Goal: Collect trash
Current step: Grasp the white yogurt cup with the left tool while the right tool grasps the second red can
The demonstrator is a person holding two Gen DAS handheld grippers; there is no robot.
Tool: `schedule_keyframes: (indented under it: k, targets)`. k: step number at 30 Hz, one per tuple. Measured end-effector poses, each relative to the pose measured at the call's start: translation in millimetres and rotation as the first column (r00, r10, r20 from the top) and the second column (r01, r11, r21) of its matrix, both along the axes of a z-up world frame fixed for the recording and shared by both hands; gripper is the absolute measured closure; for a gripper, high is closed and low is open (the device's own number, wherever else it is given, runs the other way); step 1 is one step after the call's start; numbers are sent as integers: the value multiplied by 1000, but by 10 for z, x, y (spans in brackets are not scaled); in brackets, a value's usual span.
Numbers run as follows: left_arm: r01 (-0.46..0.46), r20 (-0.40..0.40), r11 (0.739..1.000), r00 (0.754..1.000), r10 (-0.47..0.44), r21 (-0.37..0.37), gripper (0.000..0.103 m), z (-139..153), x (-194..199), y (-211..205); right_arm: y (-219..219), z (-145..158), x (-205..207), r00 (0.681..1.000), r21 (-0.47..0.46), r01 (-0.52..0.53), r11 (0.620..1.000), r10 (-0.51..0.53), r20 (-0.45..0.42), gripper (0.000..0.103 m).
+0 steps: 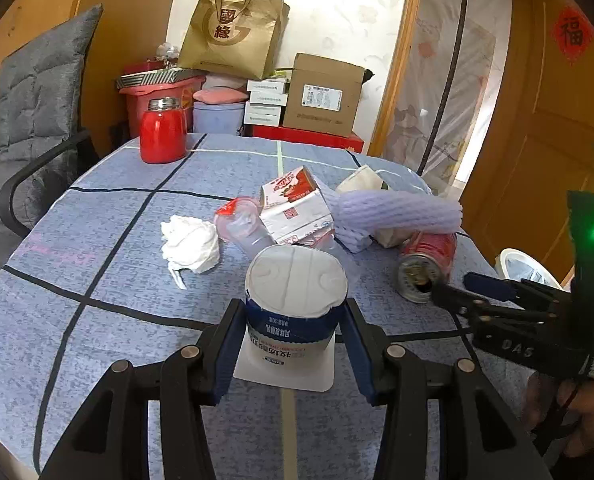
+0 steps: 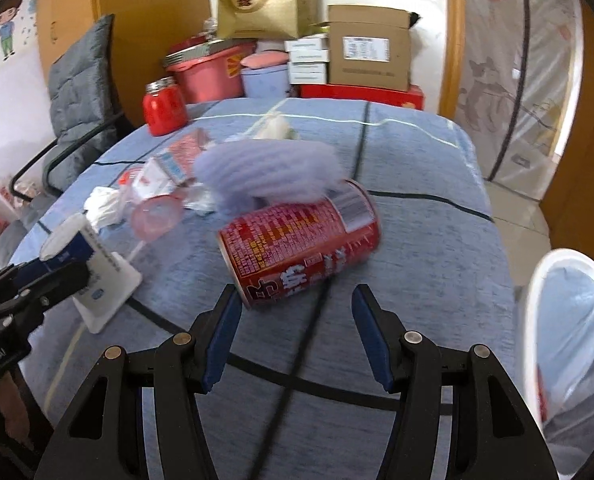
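A white and blue yogurt cup (image 1: 293, 312) stands upside down on the blue tablecloth (image 1: 97, 240), between the fingers of my left gripper (image 1: 293, 320); the pads lie beside its walls, whether they press it I cannot tell. It also shows in the right wrist view (image 2: 85, 264). A red can (image 2: 297, 240) lies on its side just ahead of my open, empty right gripper (image 2: 297, 312), and it shows in the left wrist view (image 1: 429, 260). A purple foam sleeve (image 1: 393, 212), milk carton (image 1: 297, 204), crumpled tissue (image 1: 191, 246) and clear cup (image 1: 241, 224) lie behind.
A red jar (image 1: 163, 132) stands at the table's far left. A white bin with a plastic liner (image 2: 569, 336) is off the table's right edge. A grey cushioned chair (image 1: 29, 120) is at the left. Boxes and a paper bag (image 1: 233, 28) are stacked behind.
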State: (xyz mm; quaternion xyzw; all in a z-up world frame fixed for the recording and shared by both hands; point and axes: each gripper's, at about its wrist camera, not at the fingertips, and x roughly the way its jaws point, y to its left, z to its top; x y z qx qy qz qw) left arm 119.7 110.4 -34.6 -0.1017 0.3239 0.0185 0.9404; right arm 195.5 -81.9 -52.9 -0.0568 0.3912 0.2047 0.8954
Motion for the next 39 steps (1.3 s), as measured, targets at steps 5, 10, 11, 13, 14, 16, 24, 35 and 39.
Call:
schedule_keyframes:
  k: [5,10,11,13,14,16,24,35,39]
  targets:
    - [25,0,1000,1000,-25,-1,54,-4,36,-113,-381,35,-2,996,-6,93,996,-93,3,45]
    - [49,0,999,999,-49,2,54,5,57,-225,-633,114,-30,989,41,145,989,-145,0,45]
    - [51,-1,999,999,-51,2,54,5,60,-240,-621,140,-63,991,63,130,990,-130,6,45]
    - [53,-3,999,999,-53,3,54,7,65,-258,-556,173,-122,995,90,96,991,-99,21,45]
    - [53,-3,999,999,-53,3,54,8,63,-262,-509,183,-139,996,103,80,992,-83,28,45]
    - [50,-3,999,999,-50,6,54,10,46,-262,-404,176,-144,998,117,55,992,-59,32,45]
    - [25,-3,1000,1000,-25,8,54,24,15,-159,-85,55,-41,998,81,48,996,-52,46,44]
    - [36,-7,999,999,-36,-2,54,-25,63,-162,-122,-35,122,996,74,85,994,-85,-7,44]
    - [42,-9,999,999,-42,2,54,-21,78,-197,-137,-26,107,997,84,75,994,-74,-9,49]
